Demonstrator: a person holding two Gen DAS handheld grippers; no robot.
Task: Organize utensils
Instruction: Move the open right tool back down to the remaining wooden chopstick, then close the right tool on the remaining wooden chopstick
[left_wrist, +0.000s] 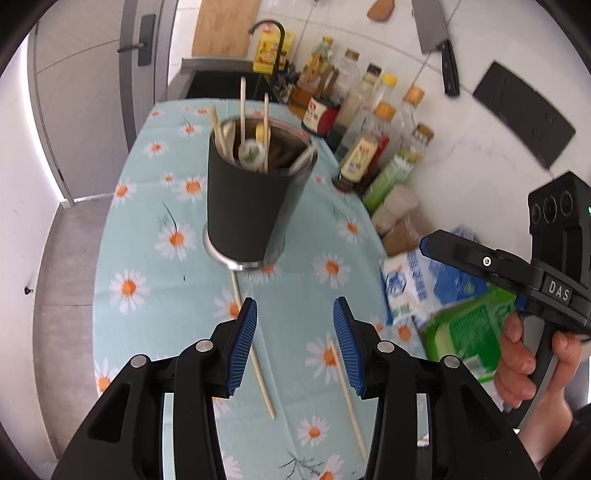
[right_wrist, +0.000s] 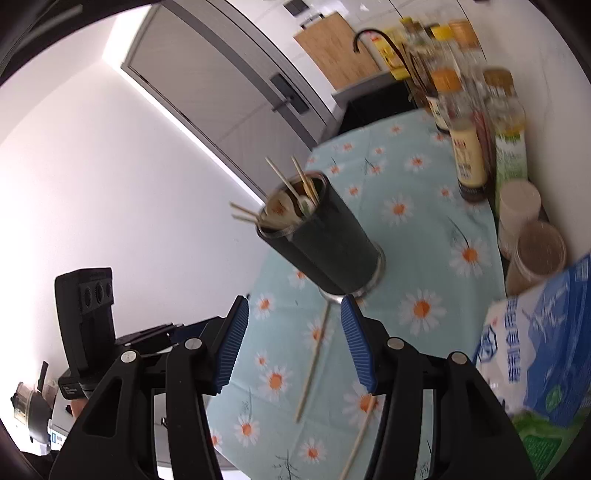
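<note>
**Chopsticks still lying on the table, both grippers empty**

Chopsticks are what the job is about here. Two of them lie loose on the flowery tablecloth (left_wrist: 147, 266). The left chopstick (left_wrist: 258, 369) lies just under the left gripper (left_wrist: 294, 345), close to its left pad, and its far end reaches the foot of the black cup (left_wrist: 251, 199). The right chopstick (left_wrist: 347, 391) lies close to the right pad. The black cup stands in the middle of the cloth and already holds more chopsticks and a spoon or two.

The left gripper's jaws are apart with nothing between them. The right gripper (right_wrist: 295, 347) also has its jaws apart and empty, and it hangs over the same two sticks. A hand (left_wrist: 517, 362) holds its handle at the right side.

What could go wrong? The sticks are thin and flat on the cloth, so the pads might slip off or pinch the cloth instead. Both grippers are near the same sticks and could bump. The cup is tall and full, so a knock could tip it over.

On the right are bottles (left_wrist: 369, 122) and a blue and white bag (left_wrist: 413, 284). Their labels are too blurry to read. The right gripper's body shows the letters "DAS".
</note>
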